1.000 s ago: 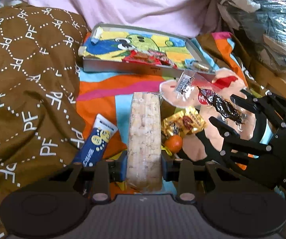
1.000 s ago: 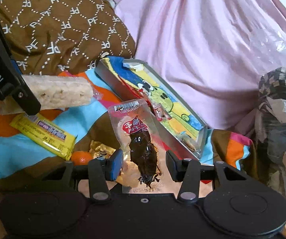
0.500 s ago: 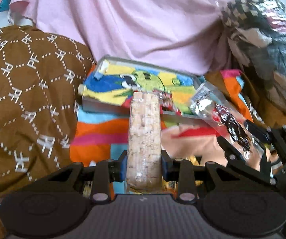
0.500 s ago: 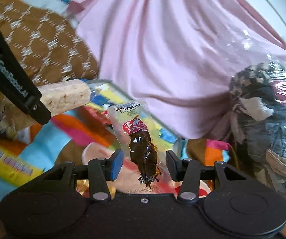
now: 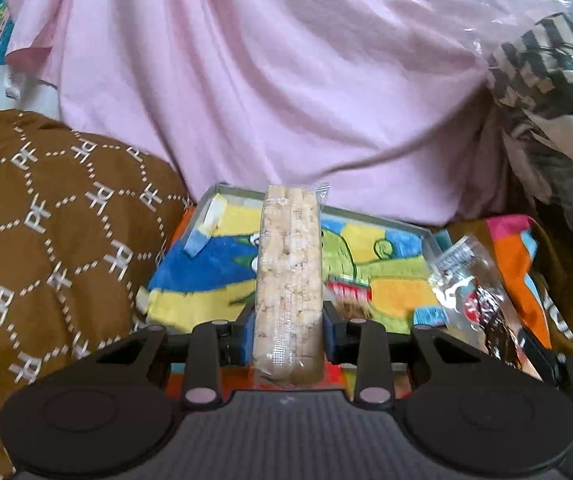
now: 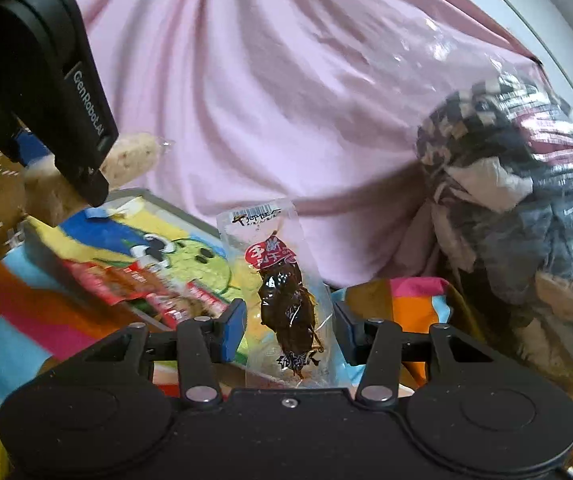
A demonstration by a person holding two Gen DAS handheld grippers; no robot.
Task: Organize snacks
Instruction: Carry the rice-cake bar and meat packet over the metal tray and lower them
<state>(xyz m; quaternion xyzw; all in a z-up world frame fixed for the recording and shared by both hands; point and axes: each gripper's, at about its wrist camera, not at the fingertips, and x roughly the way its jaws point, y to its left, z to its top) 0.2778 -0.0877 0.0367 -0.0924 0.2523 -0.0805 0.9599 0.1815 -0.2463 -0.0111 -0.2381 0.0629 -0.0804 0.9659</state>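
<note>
Pink fabric [image 5: 286,92] fills the background of my left wrist view, with a brown patterned blanket [image 5: 46,240] at left. My left gripper [image 5: 287,330] clamps the rice cracker pack [image 5: 289,276] above the cartoon-printed tin tray [image 5: 366,256].

From the right wrist, my right gripper [image 6: 290,332] holds the clear dried-meat packet [image 6: 282,296] upright between its pads, over the tray's near edge.

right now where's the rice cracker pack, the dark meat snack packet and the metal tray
rice cracker pack [image 5: 288,276], left wrist view, middle of the wrapper
dark meat snack packet [image 6: 284,304], right wrist view, on the dark meat
metal tray [image 5: 374,219], left wrist view, far rim
</note>
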